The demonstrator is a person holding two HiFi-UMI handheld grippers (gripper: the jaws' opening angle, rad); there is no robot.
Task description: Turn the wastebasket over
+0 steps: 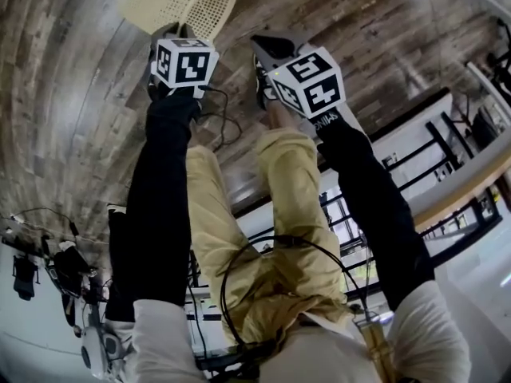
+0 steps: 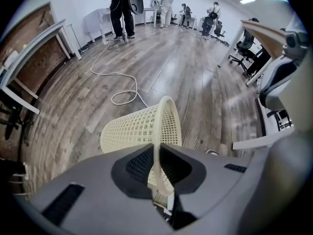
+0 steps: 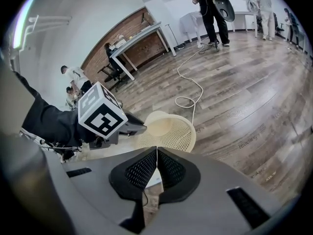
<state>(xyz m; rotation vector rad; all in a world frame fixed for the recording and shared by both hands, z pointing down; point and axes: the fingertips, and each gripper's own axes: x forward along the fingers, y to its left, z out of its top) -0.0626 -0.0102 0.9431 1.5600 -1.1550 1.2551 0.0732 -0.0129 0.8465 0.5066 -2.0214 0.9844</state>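
Wastebasket, tipped. We see the cream perforated plastic wastebasket (image 2: pixel 142 129) lying on its side over the grey wood-plank floor (image 2: pixel 195 72). The left gripper (image 2: pixel 156 165) has narrow fingers that pinch the rim. Above the same floor, we find the right gripper (image 3: pixel 156 168) with its fingers pressed together, empty.

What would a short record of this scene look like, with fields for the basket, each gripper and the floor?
Wastebasket: cream mesh, tipped sideways, open end toward the left gripper
Left gripper: fingers pinch the wastebasket's rim
Right gripper: fingers together, nothing between them, apart from the wastebasket
Floor: wood planks
White cable: looped on the floor beyond the wastebasket
Task state: wastebasket not yet upside down
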